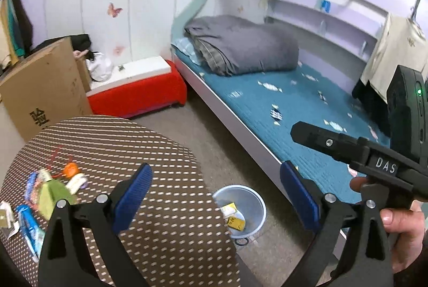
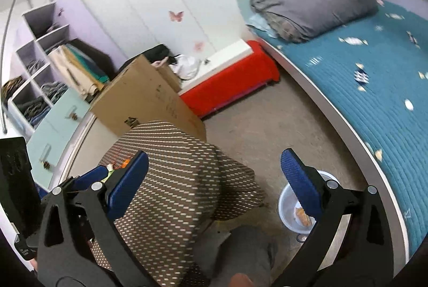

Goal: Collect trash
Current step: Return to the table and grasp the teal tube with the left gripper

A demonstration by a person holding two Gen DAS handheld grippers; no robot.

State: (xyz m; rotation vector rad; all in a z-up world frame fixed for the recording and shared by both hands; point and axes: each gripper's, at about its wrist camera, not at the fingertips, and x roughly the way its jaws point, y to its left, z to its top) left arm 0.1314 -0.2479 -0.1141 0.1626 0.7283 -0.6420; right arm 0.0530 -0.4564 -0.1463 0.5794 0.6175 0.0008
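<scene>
Both grippers stand wide open with nothing between their blue pads: the left gripper [image 1: 214,188] hangs over the edge of a round table, and the right gripper [image 2: 214,177] hangs over the same table's far side and the floor.

At the far left of the left wrist view, a heap of trash [image 1: 45,196] lies on the brown dotted tablecloth [image 1: 160,153]: blue wrappers, a green packet, an orange scrap and white papers, all smeared by blur, so no print can be read. The picture's rim cuts off the leftmost pieces. In the right wrist view, the left finger hides nearly all of this heap; only an orange and green sliver shows.

Further right, on the floor between table and bed [image 1: 267,110], stands a pale blue waste bin [image 1: 251,196]. Yellow packaging [image 1: 235,220] lies inside it; the table edge covers the bin's left rim. In the right wrist view, the right finger hides much of the bin.

At the far right of the left wrist view, a hand [image 1: 401,231] holds the other gripper's handle, partly cut off by the frame.
</scene>
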